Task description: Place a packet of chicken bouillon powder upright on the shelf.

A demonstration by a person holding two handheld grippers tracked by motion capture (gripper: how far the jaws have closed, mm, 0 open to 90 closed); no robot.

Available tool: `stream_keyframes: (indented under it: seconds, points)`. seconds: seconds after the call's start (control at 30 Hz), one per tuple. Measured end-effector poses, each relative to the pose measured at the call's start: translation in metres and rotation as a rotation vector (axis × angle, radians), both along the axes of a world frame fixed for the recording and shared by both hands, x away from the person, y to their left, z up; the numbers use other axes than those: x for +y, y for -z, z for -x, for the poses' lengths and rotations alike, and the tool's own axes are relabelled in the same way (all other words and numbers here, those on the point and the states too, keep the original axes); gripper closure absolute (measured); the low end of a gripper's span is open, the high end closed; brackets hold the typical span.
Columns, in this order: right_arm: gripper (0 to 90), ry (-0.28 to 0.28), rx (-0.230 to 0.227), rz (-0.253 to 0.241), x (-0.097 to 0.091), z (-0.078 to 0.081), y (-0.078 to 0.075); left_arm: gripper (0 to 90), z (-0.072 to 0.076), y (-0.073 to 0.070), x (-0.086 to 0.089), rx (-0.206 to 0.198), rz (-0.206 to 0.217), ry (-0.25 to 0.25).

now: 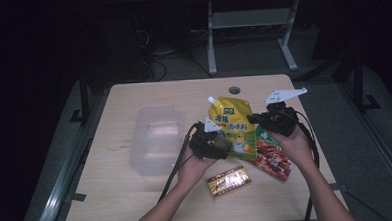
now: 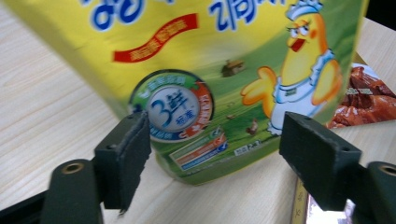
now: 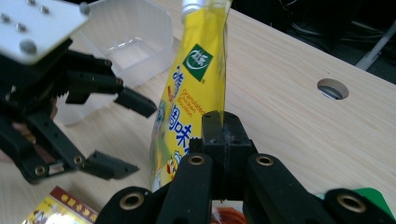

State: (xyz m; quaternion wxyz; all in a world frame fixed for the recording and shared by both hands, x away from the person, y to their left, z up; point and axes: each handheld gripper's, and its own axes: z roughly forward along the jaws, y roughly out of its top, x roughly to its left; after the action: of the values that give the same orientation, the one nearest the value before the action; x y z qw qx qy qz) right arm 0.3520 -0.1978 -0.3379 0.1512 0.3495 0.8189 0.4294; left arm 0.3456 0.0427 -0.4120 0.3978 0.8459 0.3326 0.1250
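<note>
Handing over the pouch (image 1: pixel 231 126) looks like the step in hand: near the desk's (image 1: pixel 138 203) left edge the clear bin (image 1: pixel 153 140) sits empty, the left gripper (image 1: pixel 216 145) has its jaws wide around the pouch's lower part without pressing, and the right gripper (image 3: pixel 219 128) pinches the pouch's side, holding it upright at mid-desk. Next, I judge, the right must carry it leftward into the bin.

Yellow spouted stand-up pouch (image 1: pixel 230 125): we note a cartoon chick, blue lettering, a green logo and a white cap. It stands upright and tilted on the wooden table (image 1: pixel 137 193), near the middle.
</note>
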Motion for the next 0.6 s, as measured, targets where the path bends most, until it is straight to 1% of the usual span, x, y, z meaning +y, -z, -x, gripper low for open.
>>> stream_keyframes:
  seconds: [0.07, 0.1, 0.13, 0.17, 0.2, 0.23, 0.27, 0.3, 0.43, 0.47, 0.53, 0.6]
  points:
    - [90.0, -0.017, -0.022, -0.005, -0.006, 0.008, 0.003, 21.6, 0.0, 0.0, 0.001, 0.003, 0.018, 0.004]
    - [90.0, -0.026, -0.032, -0.012, -0.008, 0.011, 0.004, 21.2, 0.0, 0.0, 0.002, 0.004, 0.016, 0.005]
    - [90.0, -0.026, -0.032, -0.012, -0.008, 0.011, 0.004, 20.6, 0.0, 0.0, 0.002, 0.004, 0.016, 0.005]
    - [90.0, -0.039, -0.046, -0.01, -0.012, 0.017, 0.005, 20.2, -0.001, 0.0, 0.003, 0.008, 0.006, 0.009]
    - [90.0, -0.042, -0.048, -0.005, -0.013, 0.02, 0.005, 20.3, -0.001, 0.0, 0.003, 0.011, 0.018, 0.009]
    - [90.0, -0.049, -0.052, -0.009, -0.015, 0.022, 0.006, 20.2, -0.001, 0.0, 0.003, 0.013, 0.021, 0.01]
    - [90.0, -0.049, -0.052, -0.009, -0.015, 0.022, 0.006, 20.1, -0.001, 0.0, 0.003, 0.013, 0.021, 0.01]
    - [89.9, -0.058, -0.058, -0.01, -0.018, 0.027, 0.007, 20.1, -0.001, 0.001, 0.004, 0.016, 0.015, 0.014]
    - [89.5, -0.071, -0.056, -0.023, -0.022, 0.033, 0.01, 20.0, 0.0, 0.001, 0.003, 0.017, 0.009, 0.018]
    - [89.5, -0.07, -0.048, -0.029, -0.023, 0.035, 0.011, 20.0, 0.0, 0.002, 0.002, 0.02, 0.013, 0.022]
    - [89.3, -0.086, -0.046, -0.045, -0.028, 0.039, 0.015, 20.1, 0.001, 0.002, 0.0, 0.018, 0.006, 0.033]
    - [89.0, -0.096, -0.031, -0.058, -0.03, 0.04, 0.017, 20.0, 0.001, 0.003, 0.0, 0.02, 0.004, 0.038]
